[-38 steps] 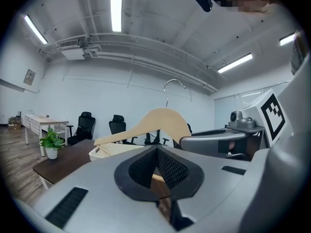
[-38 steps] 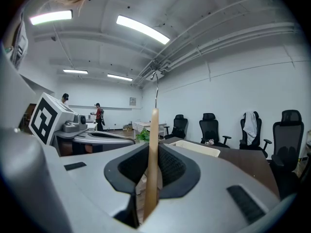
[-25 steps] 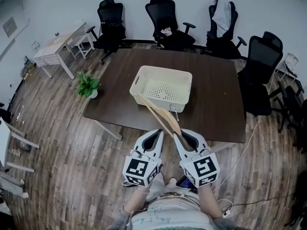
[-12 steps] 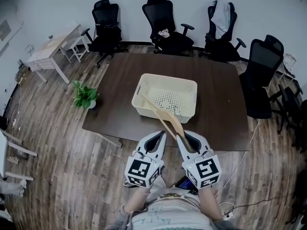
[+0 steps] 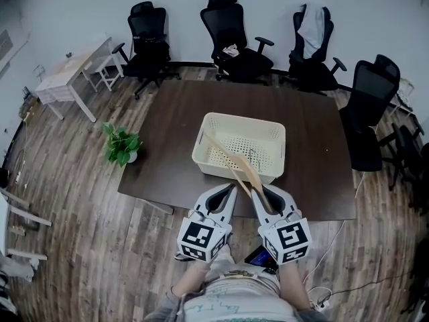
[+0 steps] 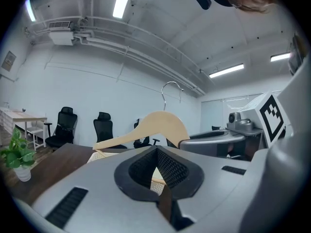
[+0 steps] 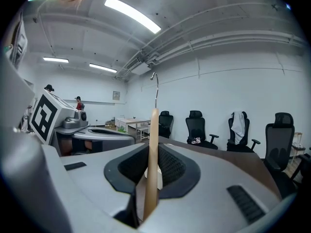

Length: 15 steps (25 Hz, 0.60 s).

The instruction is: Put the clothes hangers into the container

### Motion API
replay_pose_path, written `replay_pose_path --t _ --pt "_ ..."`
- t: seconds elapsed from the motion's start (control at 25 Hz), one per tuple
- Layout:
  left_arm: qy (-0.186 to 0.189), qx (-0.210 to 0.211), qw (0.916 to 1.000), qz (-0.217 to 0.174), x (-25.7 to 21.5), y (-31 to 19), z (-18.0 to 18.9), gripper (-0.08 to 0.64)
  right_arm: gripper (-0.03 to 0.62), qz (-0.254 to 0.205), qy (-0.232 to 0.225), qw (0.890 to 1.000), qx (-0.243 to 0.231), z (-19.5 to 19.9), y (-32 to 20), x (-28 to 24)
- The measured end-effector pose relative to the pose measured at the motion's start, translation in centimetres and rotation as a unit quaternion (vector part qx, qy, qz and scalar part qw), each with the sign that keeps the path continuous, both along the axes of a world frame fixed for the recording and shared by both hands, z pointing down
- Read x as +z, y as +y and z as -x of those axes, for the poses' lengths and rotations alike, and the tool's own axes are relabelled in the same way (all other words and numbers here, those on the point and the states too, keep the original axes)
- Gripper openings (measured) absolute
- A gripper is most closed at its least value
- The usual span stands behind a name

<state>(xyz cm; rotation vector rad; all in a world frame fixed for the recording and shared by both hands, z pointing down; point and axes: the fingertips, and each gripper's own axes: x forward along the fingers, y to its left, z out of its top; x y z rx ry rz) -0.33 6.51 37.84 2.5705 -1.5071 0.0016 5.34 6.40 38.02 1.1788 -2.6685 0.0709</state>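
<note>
Transport step — the right gripper [image 5: 260, 190] jaws clamp the pale wooden clothes hanger [image 5: 231, 158], whose far end reaches over the cream perforated plastic basket [image 5: 244, 118] on the dark desk [image 5: 167, 139]. The left gripper [image 5: 230, 189] jaws are closed and empty. Next move — lower the hanger into the basket and release.

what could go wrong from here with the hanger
1. The right gripper has its jaws on the hanger at one end only, so it could pivot or slip.
2. Its far end reaches over the basket and might catch the rim when lowered.
3. The left gripper sits close and could knock it.
</note>
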Motion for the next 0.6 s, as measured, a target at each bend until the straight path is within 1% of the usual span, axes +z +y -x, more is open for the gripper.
replay_pose_path --t 0.36,0.6 --pt "0.000 0.010 0.9999 0.011 0.8 -1.3 1.2 0.011 0.060 0.013 0.004 1.000 0.023 0.1 -1.8 1.0" --pt "-0.003 0.002 0.9999 0.017 1.0 -3.1 1.3 0.011 0.060 0.017 0.002 1.000 0.014 0.2 -3.6 1.0"
